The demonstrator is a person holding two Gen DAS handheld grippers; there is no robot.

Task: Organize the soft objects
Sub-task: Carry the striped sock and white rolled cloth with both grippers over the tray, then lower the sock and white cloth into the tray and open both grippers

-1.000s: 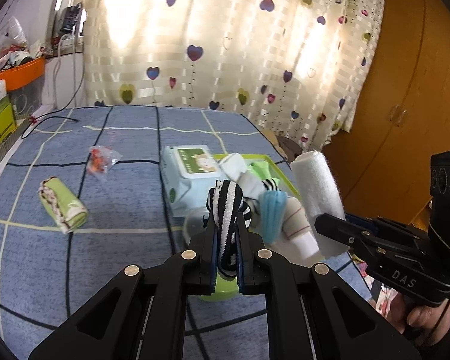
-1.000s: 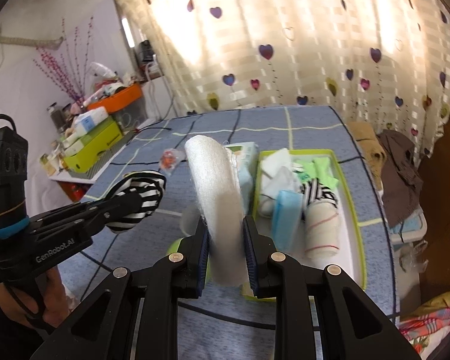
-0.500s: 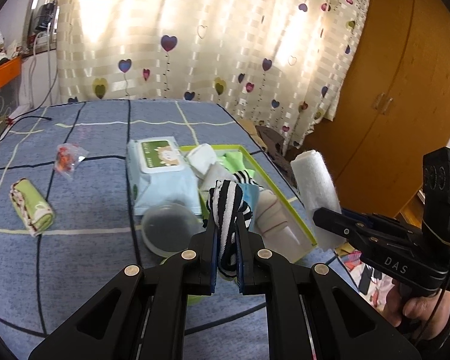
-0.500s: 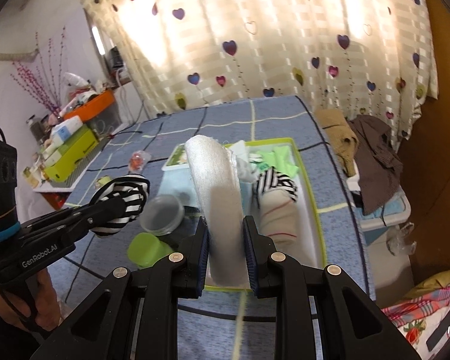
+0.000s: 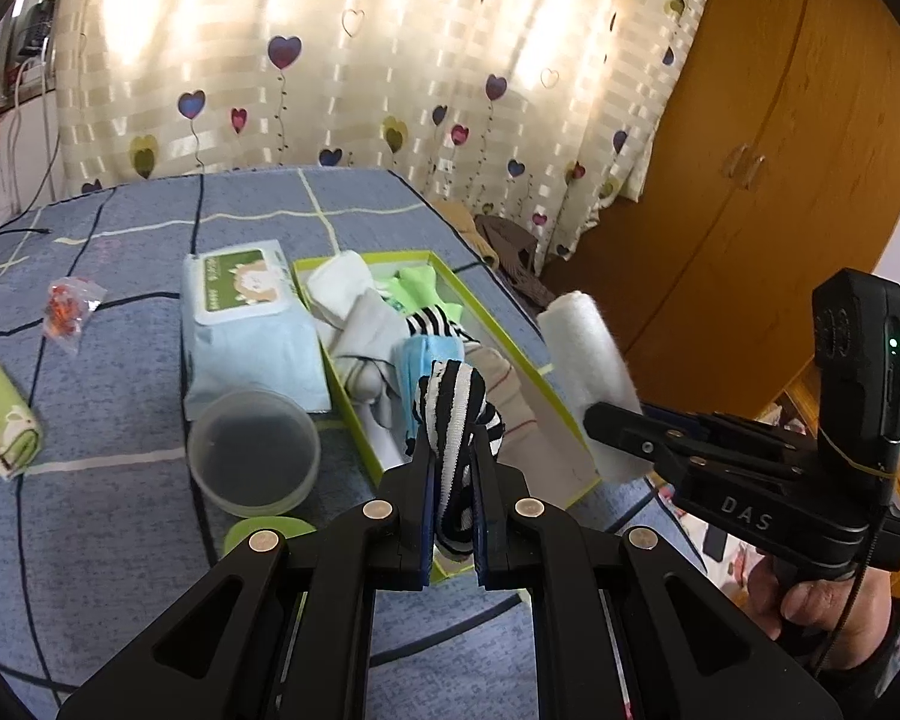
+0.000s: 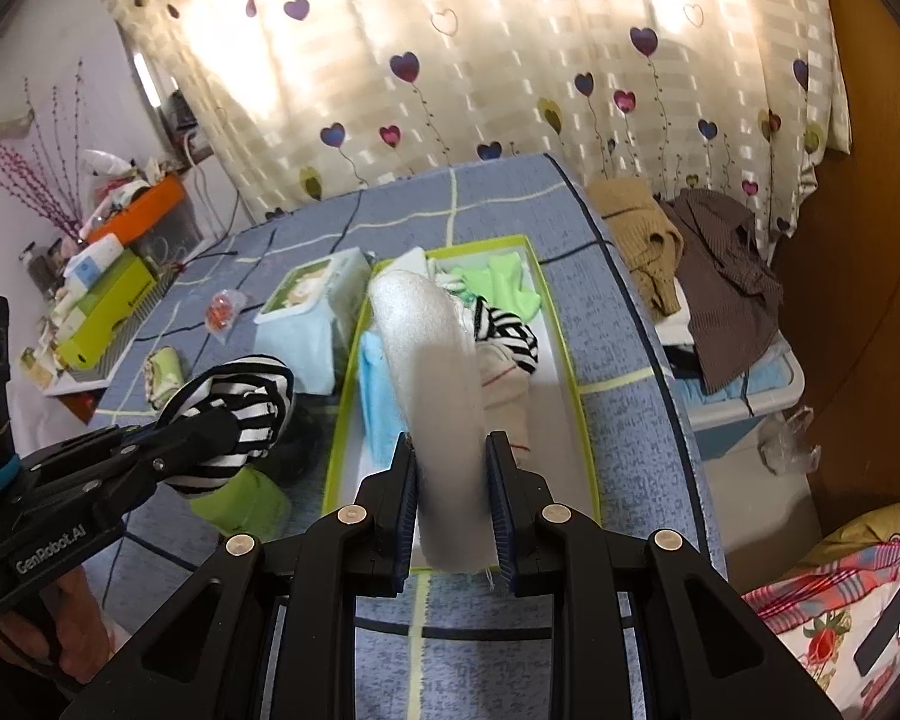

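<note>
Black-and-white striped cloth roll [image 5: 453, 414] clamped in the left hand-held gripper [image 5: 450, 450], jaws tight on it; white rolled towel [image 6: 435, 372] clamped upright in the right hand-held gripper [image 6: 450, 468]. Against the frames a second ago: both grippers have travelled toward the green-rimmed tray [image 6: 573, 384] and dipped lower, so the tray now lies directly ahead of each and looms larger. The striped roll has shifted from over the green lid [image 5: 258, 534] to over the tray's near end; the towel has shifted from the tray's left edge to over its middle. Neither grip has changed. Tray contents unchanged: white socks, green cloth, striped sock, light blue roll [image 6: 378, 402], beige striped roll. On the blue checked bed cover [image 5: 108, 396] the wet-wipes pack [image 5: 240, 324], clear round container [image 5: 252, 456], green patterned roll [image 5: 3, 414] and small red-filled packet [image 5: 66, 306] lie where they did. Writing: "DAS" on the right gripper's body in the left view; "GenRobot.AI" on the left gripper's body in the right view. Wipes label too small to read.
</note>
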